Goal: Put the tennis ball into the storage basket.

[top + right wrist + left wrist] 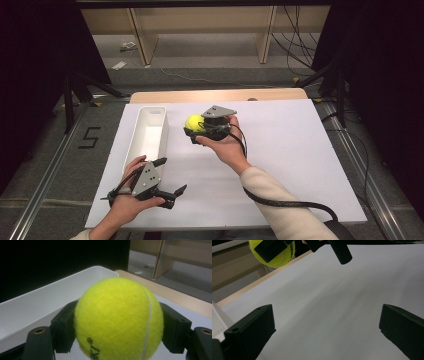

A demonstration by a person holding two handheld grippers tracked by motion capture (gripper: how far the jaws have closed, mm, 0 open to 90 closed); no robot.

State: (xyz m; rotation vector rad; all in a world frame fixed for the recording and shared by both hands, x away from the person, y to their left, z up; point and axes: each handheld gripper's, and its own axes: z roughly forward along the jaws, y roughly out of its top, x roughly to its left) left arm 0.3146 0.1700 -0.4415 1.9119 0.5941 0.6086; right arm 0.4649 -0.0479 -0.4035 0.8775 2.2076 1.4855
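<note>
1. The left gripper (170, 176) is held idle near the table's front edge, jaws spread, nothing between them
2. The white tray (145, 150) lies lengthwise, front to back – just left of the ball
3. The tennis ball (194, 123) is clamped in the right gripper (196, 126), raised above the table beside the tray's far end

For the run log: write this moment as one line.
right gripper: shut on tennis ball, beside white tray | left gripper: open, holds nothing | ball not in tray

The white tray (146, 135) stands just left of the right gripper (196, 129); bare white mat (290, 150) lies open to its right.
</note>
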